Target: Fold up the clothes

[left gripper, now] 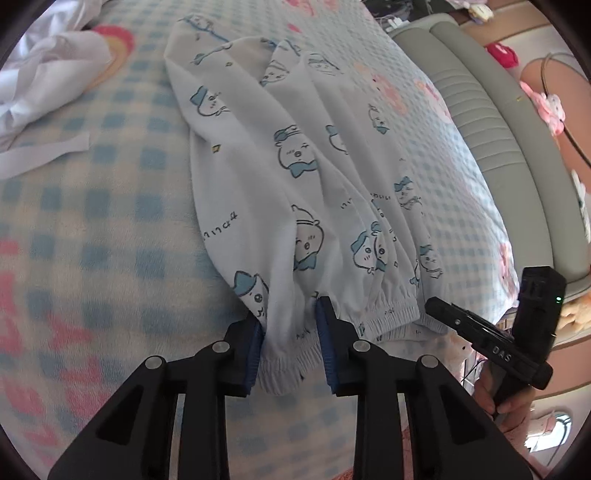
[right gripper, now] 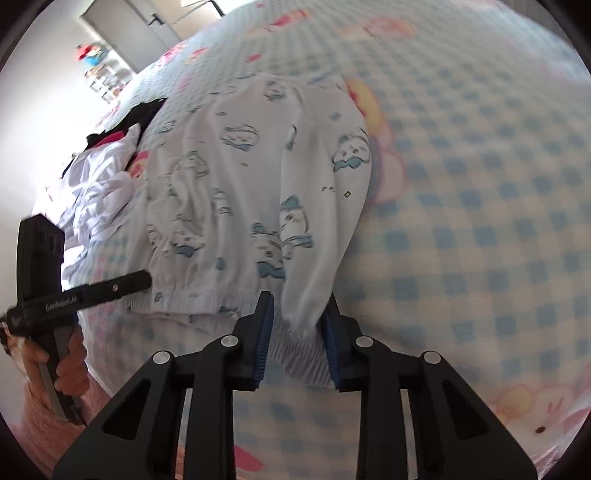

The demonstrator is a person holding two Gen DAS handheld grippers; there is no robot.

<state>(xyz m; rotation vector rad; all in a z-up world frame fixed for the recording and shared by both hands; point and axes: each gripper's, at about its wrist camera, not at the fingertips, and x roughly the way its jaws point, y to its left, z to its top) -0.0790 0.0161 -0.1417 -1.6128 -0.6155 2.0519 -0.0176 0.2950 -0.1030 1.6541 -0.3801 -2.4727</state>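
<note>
White pyjama pants (left gripper: 295,155) printed with blue cartoon figures lie lengthwise on a blue-checked blanket (left gripper: 92,221). Their elastic waistband (left gripper: 384,314) is the near end. My left gripper (left gripper: 290,317) is shut on the waistband's left part, and the cloth bunches between the blue pads. In the right wrist view the same pants (right gripper: 240,177) gather in folds toward my right gripper (right gripper: 299,304), which is shut on the waistband's right end. Each view shows the other hand-held gripper, the right one (left gripper: 487,332) and the left one (right gripper: 74,295), each with a hand below it.
A crumpled white garment (left gripper: 48,81) lies on the blanket left of the pants, with a dark garment (right gripper: 144,110) beyond it. A grey padded bed edge (left gripper: 480,122) runs along the right side. A door (right gripper: 122,22) stands behind the bed.
</note>
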